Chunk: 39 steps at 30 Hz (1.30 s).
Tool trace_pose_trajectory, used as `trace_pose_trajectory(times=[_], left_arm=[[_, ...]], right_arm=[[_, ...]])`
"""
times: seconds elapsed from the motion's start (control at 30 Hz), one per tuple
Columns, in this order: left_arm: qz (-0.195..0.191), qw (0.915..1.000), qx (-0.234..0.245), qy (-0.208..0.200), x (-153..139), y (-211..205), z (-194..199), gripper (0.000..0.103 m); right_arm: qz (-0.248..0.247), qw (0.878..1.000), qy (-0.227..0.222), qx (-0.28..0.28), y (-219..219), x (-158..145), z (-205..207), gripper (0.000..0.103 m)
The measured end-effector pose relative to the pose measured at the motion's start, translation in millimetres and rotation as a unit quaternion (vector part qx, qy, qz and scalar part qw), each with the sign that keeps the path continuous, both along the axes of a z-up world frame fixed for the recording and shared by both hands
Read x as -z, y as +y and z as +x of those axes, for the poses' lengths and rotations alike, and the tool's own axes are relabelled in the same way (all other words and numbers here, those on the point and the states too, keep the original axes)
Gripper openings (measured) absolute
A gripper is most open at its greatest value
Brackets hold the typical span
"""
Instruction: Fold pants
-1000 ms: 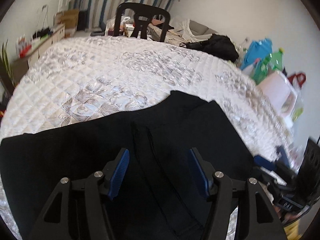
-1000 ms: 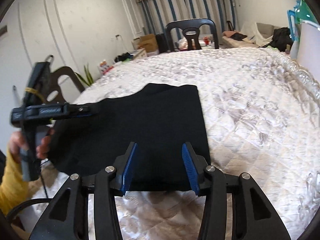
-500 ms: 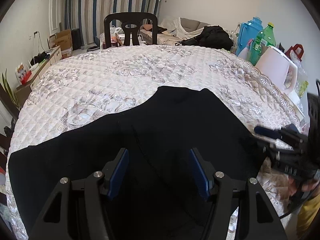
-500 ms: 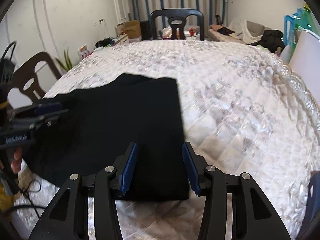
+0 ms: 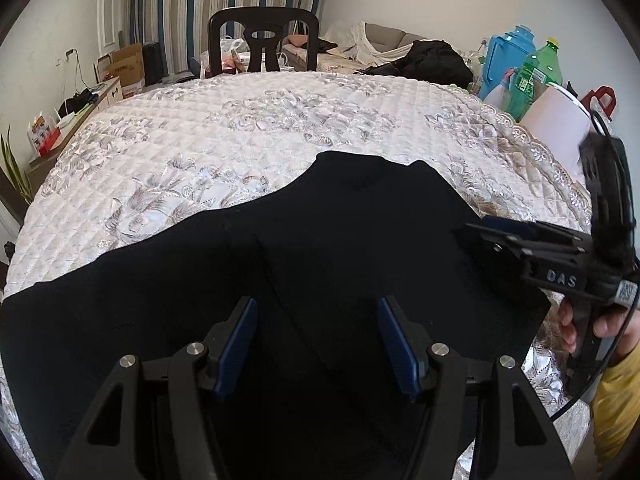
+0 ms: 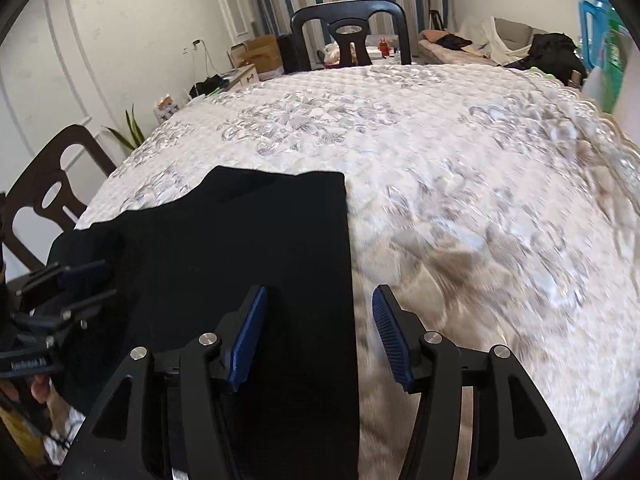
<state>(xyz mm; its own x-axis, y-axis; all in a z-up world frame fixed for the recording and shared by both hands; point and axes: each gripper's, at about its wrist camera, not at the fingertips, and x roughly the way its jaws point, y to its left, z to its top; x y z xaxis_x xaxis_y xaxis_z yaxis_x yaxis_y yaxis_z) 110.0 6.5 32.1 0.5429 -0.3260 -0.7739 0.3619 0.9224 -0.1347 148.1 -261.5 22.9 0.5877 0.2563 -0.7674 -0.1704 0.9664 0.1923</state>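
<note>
- The near part of the black fabric pants (image 5: pixel 304 280) drops out of sight behind the arms of the left tool (image 5: pixel 316 344), and their left stretch is cut off at the picture's rim in the left wrist view.
- In the right wrist view the quilt on the right is smeared by blur, and the person's hand (image 6: pixel 38 390) under the left tool (image 6: pixel 68 288) is mostly hidden at the rim.
- In the left wrist view only a few fingers (image 5: pixel 568 326) and a yellow sleeve (image 5: pixel 616 396) show beneath the right tool (image 5: pixel 480 228).
- The surface is a counter covered by a white quilted cloth with a silver flower pattern (image 5: pixel 280 128); a lace border runs along its right edge.
- A black plastic chair (image 5: pixel 262 46) stands at the far edge, before blue-and-white striped curtains (image 5: pixel 224 8).
- A brown wooden chair (image 6: pixel 44 196) stands at the left edge.
- A blue plastic jug (image 5: pixel 506 60), a green bottle (image 5: pixel 538 76) and a white jug (image 5: pixel 556 120) stand by the right edge.
- The pants lie flat at the near edge, dark and nearly featureless, with a faint seam down the middle and a straight right side (image 6: pixel 348 280).
- The left tool hangs over the pants, its blue pads apart, nothing between them.
- The right tool (image 6: pixel 320 336) straddles the pants' right side; its pads have just been spreading and clamp nothing.
</note>
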Motion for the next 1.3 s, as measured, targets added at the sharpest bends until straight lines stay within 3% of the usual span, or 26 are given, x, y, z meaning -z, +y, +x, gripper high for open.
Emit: trace_pose_trajectory(times=[0.1,0.17,0.23,0.3,0.53,0.67,0.77,0.97,1.13,1.3], left_arm=[[0.003,1.0,-0.002,0.0,1,-2,2,0.066],[0.003,1.0,-0.003,0.0,1,-2,3,0.066],[0.004,1.0,-0.004,0.001,2,-5,5,0.066],[0.003,1.0,-0.004,0.002,2,-6,6,0.066],[-0.017,0.9998,0.005,0.006,1,-6,5,0.067],[-0.018,0.9998,0.004,0.006,2,-6,6,0.067],[-0.017,0.9998,0.002,0.006,2,-7,6,0.067],[-0.016,0.9999,-0.002,0.005,2,-9,6,0.068],[-0.018,0.9998,-0.001,0.005,3,-10,7,0.07],[-0.021,0.9998,-0.003,0.003,4,-10,7,0.07]], right_arm=[[0.011,1.0,0.003,-0.004,4,3,13,0.055],[0.028,1.0,0.001,-0.008,3,2,18,0.04],[0.015,1.0,-0.006,-0.002,1,0,18,0.01],[0.024,1.0,-0.004,-0.001,-5,1,16,0.008],[0.029,0.999,-0.014,0.014,-17,-2,5,0.007],[0.046,0.999,0.01,0.02,-22,3,13,0.008],[0.0,1.0,-0.007,0.025,-19,-8,12,0.023],[-0.059,0.996,-0.067,-0.014,11,-26,18,0.024],[-0.099,0.995,-0.024,-0.015,20,-4,45,0.024],[-0.115,0.993,-0.026,-0.009,9,-2,47,0.025]])
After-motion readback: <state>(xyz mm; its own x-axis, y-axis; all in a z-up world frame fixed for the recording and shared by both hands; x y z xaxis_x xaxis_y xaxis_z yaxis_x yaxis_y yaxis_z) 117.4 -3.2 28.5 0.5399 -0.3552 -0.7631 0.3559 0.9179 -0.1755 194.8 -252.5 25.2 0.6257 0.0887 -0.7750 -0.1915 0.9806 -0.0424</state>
